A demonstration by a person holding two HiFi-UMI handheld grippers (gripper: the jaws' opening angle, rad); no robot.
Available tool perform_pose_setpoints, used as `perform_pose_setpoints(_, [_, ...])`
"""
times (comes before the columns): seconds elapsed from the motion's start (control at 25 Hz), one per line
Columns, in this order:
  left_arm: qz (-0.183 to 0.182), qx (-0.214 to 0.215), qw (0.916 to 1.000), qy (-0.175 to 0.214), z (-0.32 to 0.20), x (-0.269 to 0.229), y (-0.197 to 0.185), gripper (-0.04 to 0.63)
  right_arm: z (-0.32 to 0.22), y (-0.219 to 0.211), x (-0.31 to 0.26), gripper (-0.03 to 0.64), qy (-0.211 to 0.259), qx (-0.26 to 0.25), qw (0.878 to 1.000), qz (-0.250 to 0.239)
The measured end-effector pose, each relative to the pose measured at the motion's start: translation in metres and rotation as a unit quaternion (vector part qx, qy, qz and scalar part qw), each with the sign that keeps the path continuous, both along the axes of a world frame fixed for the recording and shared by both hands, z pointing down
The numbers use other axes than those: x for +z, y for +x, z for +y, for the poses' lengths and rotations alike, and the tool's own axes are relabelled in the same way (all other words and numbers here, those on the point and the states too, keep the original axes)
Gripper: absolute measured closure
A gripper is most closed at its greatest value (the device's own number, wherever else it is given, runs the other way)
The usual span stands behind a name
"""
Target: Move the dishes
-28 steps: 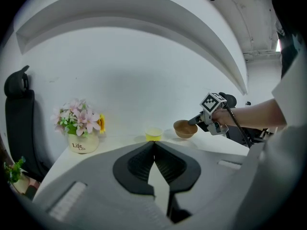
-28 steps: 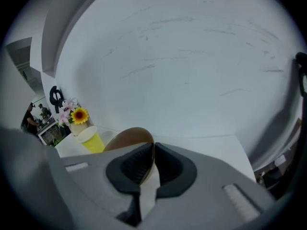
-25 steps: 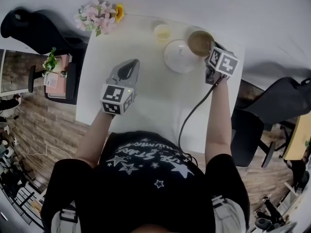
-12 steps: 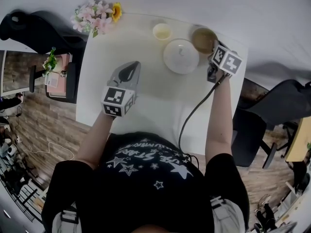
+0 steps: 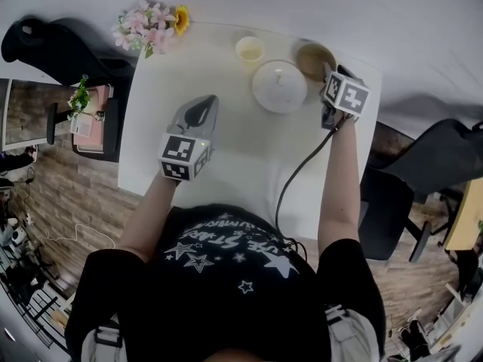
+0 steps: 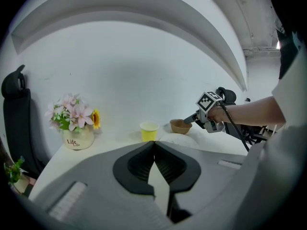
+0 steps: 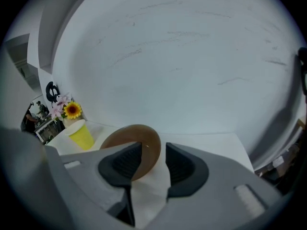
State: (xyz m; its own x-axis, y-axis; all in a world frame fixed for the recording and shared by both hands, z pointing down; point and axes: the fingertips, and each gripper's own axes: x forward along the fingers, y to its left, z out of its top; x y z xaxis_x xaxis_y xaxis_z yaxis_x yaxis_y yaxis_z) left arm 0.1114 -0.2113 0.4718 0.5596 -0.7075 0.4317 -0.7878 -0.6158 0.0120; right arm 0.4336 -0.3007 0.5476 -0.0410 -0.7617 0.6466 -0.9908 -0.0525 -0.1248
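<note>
Right gripper had just been opening its jaws, now released and loose around the rim of the brown bowl, just right of the white dish on the tabletop. Left gripper, clenched and empty, hovered left of that dish.

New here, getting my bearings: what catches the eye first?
The right tool has just been opening its jaws, with the rim of a round brown bowl between them, at the far right corner of the white table. Left of it sit a round white dish and a small yellow cup; a vase of pink flowers marks the far left corner.
</note>
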Motion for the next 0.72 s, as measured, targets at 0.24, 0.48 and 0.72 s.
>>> perform_pose_setpoints(0.24, [0.011, 0.009, 0.9998, 0.012, 0.013, -0.011, -0.002, 0.584, 0.024, -0.003, -0.024, 0.446, 0.021, 0.006, 1.000, 0.009])
perform_pose_setpoints(0.48, [0.024, 0.028, 0.9990, 0.026, 0.023, -0.026, -0.014, 0.584, 0.056, -0.025, -0.054, 0.445, 0.042, 0.012, 0.999, 0.017])
perform_pose_setpoints(0.72, [0.048, 0.037, 0.9975, 0.038, 0.031, -0.040, -0.042, 0.584, 0.087, -0.061, -0.075, 0.445, 0.053, 0.020, 0.998, 0.028])
